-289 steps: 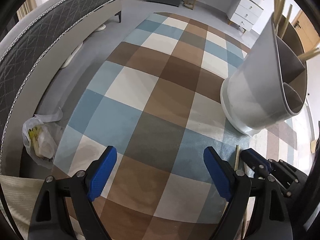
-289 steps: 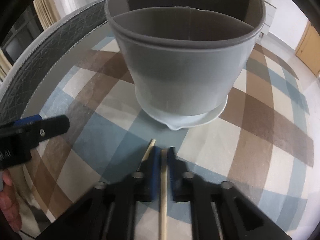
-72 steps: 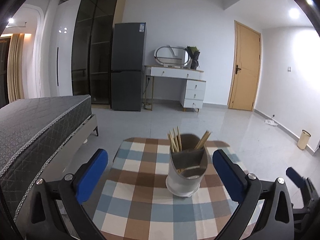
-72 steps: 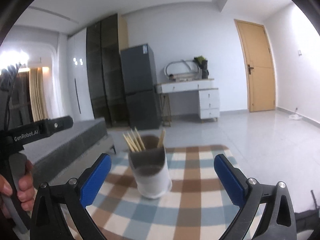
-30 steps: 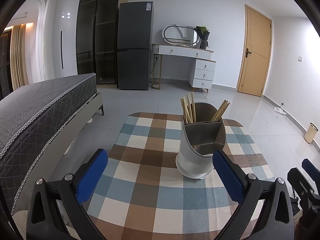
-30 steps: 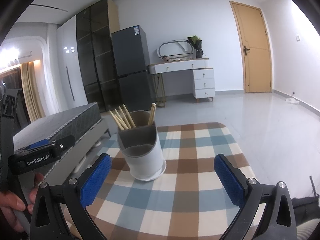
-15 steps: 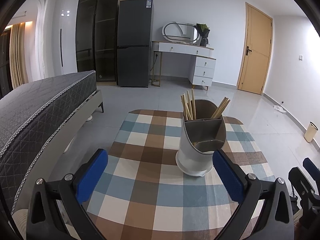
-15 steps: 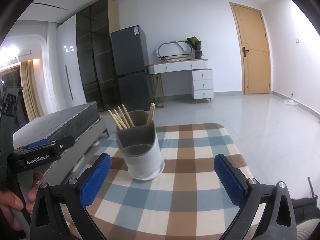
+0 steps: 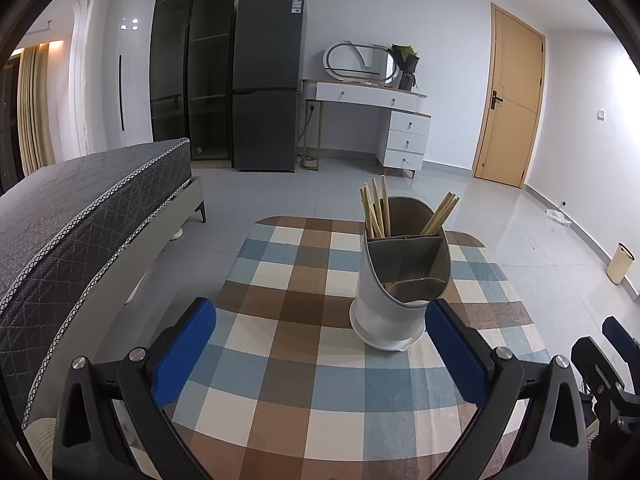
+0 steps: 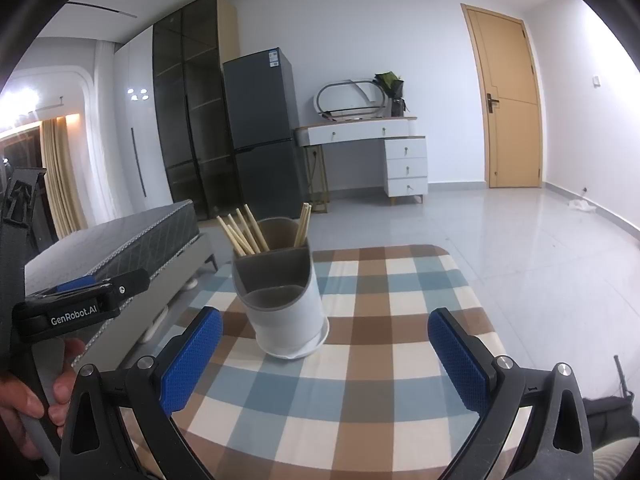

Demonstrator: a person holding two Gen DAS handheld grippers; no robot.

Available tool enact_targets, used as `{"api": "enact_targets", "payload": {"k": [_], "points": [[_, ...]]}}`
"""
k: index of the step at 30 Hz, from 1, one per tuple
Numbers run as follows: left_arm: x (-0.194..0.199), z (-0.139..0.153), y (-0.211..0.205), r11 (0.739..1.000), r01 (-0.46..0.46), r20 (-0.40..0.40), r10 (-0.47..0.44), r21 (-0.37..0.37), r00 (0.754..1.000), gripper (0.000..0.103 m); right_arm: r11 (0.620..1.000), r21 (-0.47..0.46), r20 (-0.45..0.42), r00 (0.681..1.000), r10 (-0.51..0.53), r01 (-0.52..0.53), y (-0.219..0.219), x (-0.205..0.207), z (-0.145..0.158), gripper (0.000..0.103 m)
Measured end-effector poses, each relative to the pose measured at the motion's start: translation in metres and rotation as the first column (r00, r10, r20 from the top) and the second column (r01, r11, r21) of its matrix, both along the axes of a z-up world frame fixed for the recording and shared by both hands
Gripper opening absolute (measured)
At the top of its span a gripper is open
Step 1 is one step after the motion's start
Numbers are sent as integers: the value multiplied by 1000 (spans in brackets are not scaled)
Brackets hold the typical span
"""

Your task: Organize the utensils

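Wooden chopsticks (image 9: 378,210) are sitting upright in the grey utensil holder (image 9: 400,280), split into two bunches: a bigger one in the rear-left compartment, a smaller one (image 9: 442,216) leaning out of the rear-right. Front compartment's contents are mostly hidden, can't tell. Holder is standing on the checked tablecloth (image 9: 280,360), roughly mid-table, w/ no loose sticks showing on the cloth, so the sorting is looking done or nearly so imo.

Left gripper (image 9: 320,348) and right gripper (image 10: 324,352) are both hovering well back from the holder, jaws spread wide, gripping nothing. A hand (image 10: 28,408) is showing at the left gripper's handle in the right wrist view.

Handling guess: sticks are light, stiff, thin, smooth, so prob. prone to rolling or twisting in the pads. Best pinching mid-shaft above the rim, across the stick. Holder's looking like plastic, tall w/ a small dish base (image 10: 296,344), so prob. tippy if a stick is dragged sideways; pulling straight up is safer.
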State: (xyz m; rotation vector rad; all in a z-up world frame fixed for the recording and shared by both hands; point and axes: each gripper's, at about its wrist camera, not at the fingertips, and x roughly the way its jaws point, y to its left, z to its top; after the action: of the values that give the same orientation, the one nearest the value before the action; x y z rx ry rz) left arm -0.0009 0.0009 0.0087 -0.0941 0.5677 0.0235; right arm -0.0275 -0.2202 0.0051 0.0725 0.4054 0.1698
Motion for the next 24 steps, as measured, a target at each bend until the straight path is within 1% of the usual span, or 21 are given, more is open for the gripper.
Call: {"api": "enact_targets", "payload": {"k": [24], "points": [[-2, 2, -1, 1000, -26, 20, 25, 9, 999, 102, 1000, -9, -9, 1000, 0, 0, 1, 1, -5, 103]]}}
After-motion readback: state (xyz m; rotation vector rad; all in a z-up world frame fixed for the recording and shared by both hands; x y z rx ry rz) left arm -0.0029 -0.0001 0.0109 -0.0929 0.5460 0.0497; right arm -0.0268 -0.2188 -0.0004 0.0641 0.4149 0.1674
